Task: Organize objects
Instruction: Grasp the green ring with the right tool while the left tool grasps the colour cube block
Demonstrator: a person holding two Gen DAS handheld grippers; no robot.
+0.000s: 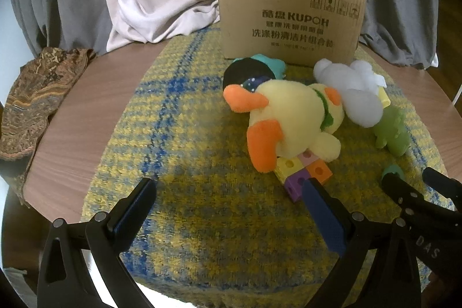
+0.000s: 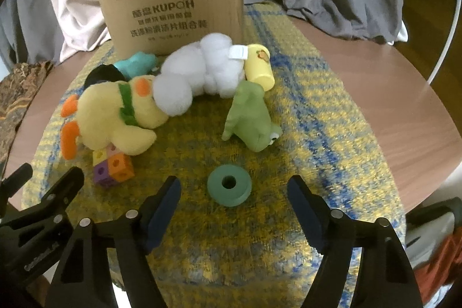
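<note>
Since right gripper gapes, empty, astride green ring near woven mat's front edge (left gripper likewise open, holding nothing), probably stiff, light, slick: pinch across rim.

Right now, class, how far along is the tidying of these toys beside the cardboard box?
Done: nothing visibly; the yellow duck, white plush, green frog and colored cubes all lie on the mat before the cardboard box.
In hand: nothing; the right gripper stands open around the green ring.
Left: everything.
</note>
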